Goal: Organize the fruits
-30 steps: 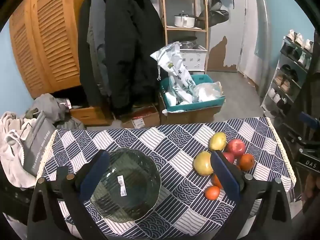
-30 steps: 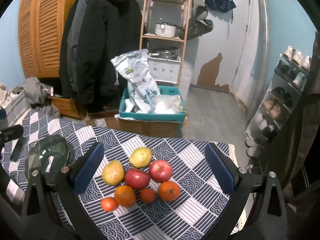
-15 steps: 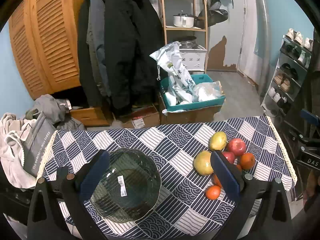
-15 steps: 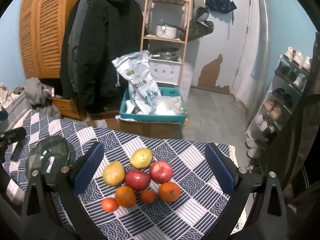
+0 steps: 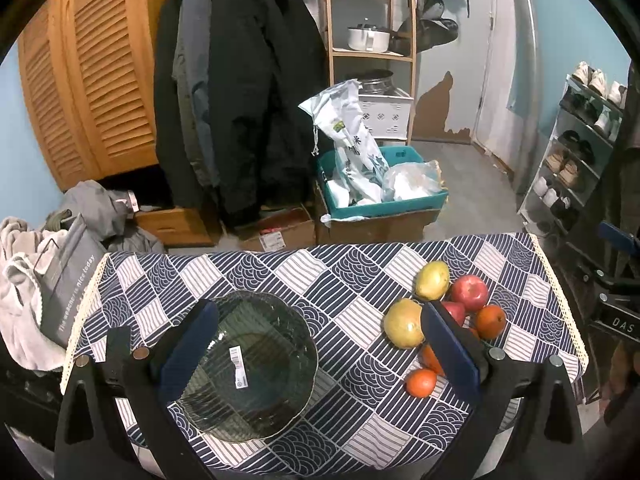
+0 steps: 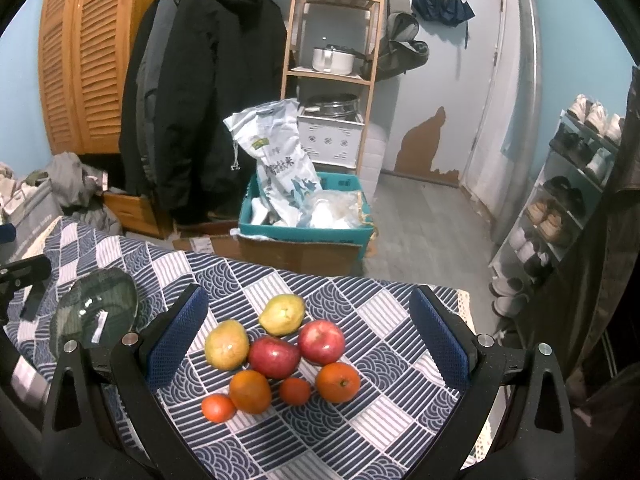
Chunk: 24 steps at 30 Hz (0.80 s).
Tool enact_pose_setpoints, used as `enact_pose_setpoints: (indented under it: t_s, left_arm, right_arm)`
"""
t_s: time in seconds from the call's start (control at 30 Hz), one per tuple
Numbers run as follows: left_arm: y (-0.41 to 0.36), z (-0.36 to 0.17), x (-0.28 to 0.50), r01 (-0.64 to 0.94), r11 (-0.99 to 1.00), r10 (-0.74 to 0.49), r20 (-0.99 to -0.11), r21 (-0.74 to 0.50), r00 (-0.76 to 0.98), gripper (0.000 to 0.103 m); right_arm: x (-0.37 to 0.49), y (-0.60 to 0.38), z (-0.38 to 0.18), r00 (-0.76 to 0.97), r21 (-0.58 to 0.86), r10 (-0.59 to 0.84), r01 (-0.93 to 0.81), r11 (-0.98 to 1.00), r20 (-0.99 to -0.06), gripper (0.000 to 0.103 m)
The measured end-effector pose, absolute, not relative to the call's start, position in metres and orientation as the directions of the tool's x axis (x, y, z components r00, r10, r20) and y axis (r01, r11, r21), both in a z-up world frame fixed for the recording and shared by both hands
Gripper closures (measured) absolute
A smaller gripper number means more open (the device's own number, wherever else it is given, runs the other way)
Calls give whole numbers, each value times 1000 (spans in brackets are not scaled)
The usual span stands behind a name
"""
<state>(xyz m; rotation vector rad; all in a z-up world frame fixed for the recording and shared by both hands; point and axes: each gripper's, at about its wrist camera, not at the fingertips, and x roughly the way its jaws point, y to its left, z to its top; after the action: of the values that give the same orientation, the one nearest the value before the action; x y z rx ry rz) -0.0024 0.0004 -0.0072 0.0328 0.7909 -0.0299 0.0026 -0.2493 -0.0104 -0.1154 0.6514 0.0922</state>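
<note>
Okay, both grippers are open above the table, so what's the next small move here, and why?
Probably lower the right gripper onto the nearer red apple. Its jaws are open and straddle the fruit pile, none is held, and the glass plate under the left gripper holds no fruit.

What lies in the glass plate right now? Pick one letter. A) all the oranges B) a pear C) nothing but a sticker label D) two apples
C: the glass plate holds only its white sticker label, while the fruit pile sits apart on the tablecloth.
</note>
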Motion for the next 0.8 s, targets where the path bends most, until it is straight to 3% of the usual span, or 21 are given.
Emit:
enact_pose_setpoints:
  t_s: [0.8]
  left_arm:
    - [3,-5,0,45,999,-23,-717,11,697,1]
  right_arm:
    - [2,-250,-15,788,-83,50,-128,988,-614,4]
